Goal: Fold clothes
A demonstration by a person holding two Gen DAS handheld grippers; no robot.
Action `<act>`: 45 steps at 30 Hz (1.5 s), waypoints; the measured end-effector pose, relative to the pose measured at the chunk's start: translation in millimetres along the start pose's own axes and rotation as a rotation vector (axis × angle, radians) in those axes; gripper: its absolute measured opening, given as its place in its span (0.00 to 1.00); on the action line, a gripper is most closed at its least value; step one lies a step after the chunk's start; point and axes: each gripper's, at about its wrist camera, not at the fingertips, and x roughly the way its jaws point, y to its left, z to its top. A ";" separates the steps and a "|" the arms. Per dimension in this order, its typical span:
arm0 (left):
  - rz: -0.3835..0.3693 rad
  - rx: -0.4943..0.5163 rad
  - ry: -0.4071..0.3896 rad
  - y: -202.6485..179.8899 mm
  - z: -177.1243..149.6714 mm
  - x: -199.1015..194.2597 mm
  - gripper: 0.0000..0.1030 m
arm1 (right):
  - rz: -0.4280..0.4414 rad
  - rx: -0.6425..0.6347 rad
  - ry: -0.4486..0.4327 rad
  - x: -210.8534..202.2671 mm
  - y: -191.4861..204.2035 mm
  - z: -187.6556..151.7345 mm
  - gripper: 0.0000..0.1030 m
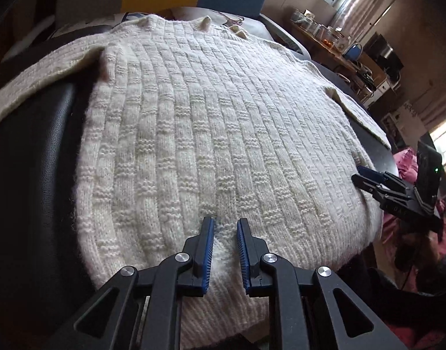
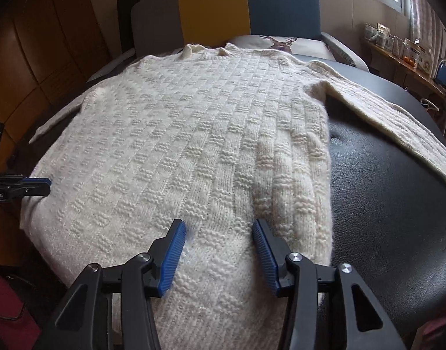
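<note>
A cream knitted sweater lies spread flat across the black leather surface, its hem at the near edge, where the left gripper and right gripper hover over it, jaws apart and empty.

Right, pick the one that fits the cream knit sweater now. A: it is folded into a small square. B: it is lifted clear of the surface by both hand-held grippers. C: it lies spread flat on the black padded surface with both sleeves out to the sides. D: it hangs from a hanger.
C: the sweater lies flat on the black padded surface, one sleeve spread right, the other sleeve left.
</note>
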 end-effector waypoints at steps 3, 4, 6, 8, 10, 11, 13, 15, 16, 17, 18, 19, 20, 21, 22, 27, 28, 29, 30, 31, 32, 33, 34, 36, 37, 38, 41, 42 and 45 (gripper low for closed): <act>-0.025 -0.026 -0.023 1.5 -1.9 -7.7 0.19 | -0.003 0.033 0.013 -1.4 2.6 3.7 0.50; -0.029 -0.037 -0.030 4.1 -2.0 -9.3 0.19 | 0.006 0.054 0.008 -3.5 4.4 7.0 0.51; -0.030 -0.050 -0.038 7.3 -1.7 -11.6 0.19 | 0.056 0.070 -0.046 -10.5 12.8 16.2 0.52; -0.022 -0.056 -0.039 8.6 -1.3 -12.6 0.19 | 0.085 0.062 -0.063 -7.6 24.0 26.2 0.53; 0.054 -0.036 0.012 7.7 -0.8 -1.4 0.18 | 0.101 0.050 -0.054 1.8 35.2 35.5 0.53; 0.062 -0.028 0.006 7.0 -1.5 -1.2 0.18 | 0.110 0.052 -0.037 9.6 39.3 37.6 0.53; 0.041 -0.047 -0.013 10.1 -1.5 -8.6 0.18 | 0.115 0.043 -0.027 18.2 45.1 34.7 0.54; 0.030 -0.079 -0.044 20.0 1.1 -18.4 0.18 | 0.116 0.026 -0.028 23.9 50.1 29.7 0.59; 0.032 -0.099 -0.063 27.2 3.4 -23.6 0.19 | 0.116 0.017 -0.028 26.8 52.7 27.3 0.62; 0.033 -0.121 -0.081 34.8 5.9 -28.6 0.19 | 0.115 0.008 -0.027 28.8 54.7 25.8 0.63; 0.016 -0.174 -0.088 49.4 10.5 -31.4 0.19 | 0.111 -0.001 -0.023 29.0 55.5 26.2 0.64; 0.005 -0.239 -0.105 68.5 16.0 -35.5 0.19 | 0.107 -0.010 -0.019 29.2 56.4 26.7 0.64; -0.006 -0.305 -0.123 87.9 21.5 -39.9 0.19 | 0.103 -0.017 -0.013 29.3 57.3 27.5 0.64; -0.006 -0.378 -0.143 111.4 25.5 -46.9 0.19 | 0.098 -0.018 -0.003 29.1 58.4 29.0 0.64; 0.008 -0.457 -0.174 137.1 26.0 -56.9 0.19 | 0.098 -0.017 0.004 28.1 59.4 31.0 0.64; 0.205 -0.747 -0.302 266.1 19.7 -114.3 0.19 | 0.167 -0.030 -0.037 17.7 72.9 56.7 0.64; 0.242 -0.795 -0.318 291.3 16.2 -125.5 0.19 | 0.185 -0.032 -0.037 20.3 78.5 65.2 0.64; 0.279 -0.841 -0.333 316.1 12.8 -136.4 0.19 | 0.208 -0.034 -0.038 24.6 85.0 74.3 0.64; 0.295 -0.878 -0.346 336.1 10.5 -144.1 0.19 | 0.233 -0.040 -0.037 30.2 92.4 84.2 0.64; 0.311 -0.914 -0.359 356.1 8.2 -151.9 0.20 | 0.254 -0.048 -0.034 36.5 100.7 94.4 0.64; 0.328 -0.949 -0.372 375.7 6.2 -159.4 0.20 | 0.265 -0.060 -0.028 44.2 110.5 105.2 0.64; 0.346 -0.970 -0.381 390.2 7.9 -164.3 0.21 | 0.277 -0.073 -0.022 51.9 120.5 115.7 0.64; 0.352 -0.966 -0.386 403.1 10.9 -167.7 0.26 | 0.292 -0.087 -0.018 59.6 130.8 126.0 0.64; 0.369 -0.961 -0.380 423.7 18.7 -167.6 0.30 | 0.324 -0.113 -0.012 75.6 151.1 147.4 0.64; 0.376 -0.962 -0.376 432.6 23.4 -166.0 0.32 | 0.335 -0.122 -0.012 83.0 160.3 157.8 0.64; 0.372 -0.947 -0.371 439.3 29.4 -162.5 0.32 | 0.347 -0.131 -0.012 90.3 169.5 168.1 0.64; 0.415 -0.899 -0.331 454.0 46.4 -146.8 0.34 | 0.378 -0.143 -0.017 110.0 191.3 199.5 0.64; 0.419 -0.879 -0.314 456.8 51.7 -141.6 0.36 | 0.384 -0.146 -0.019 115.8 197.1 209.5 0.64; 0.444 -0.814 -0.280 456.2 63.5 -126.1 0.51 | 0.384 -0.159 -0.026 132.6 210.3 235.8 0.64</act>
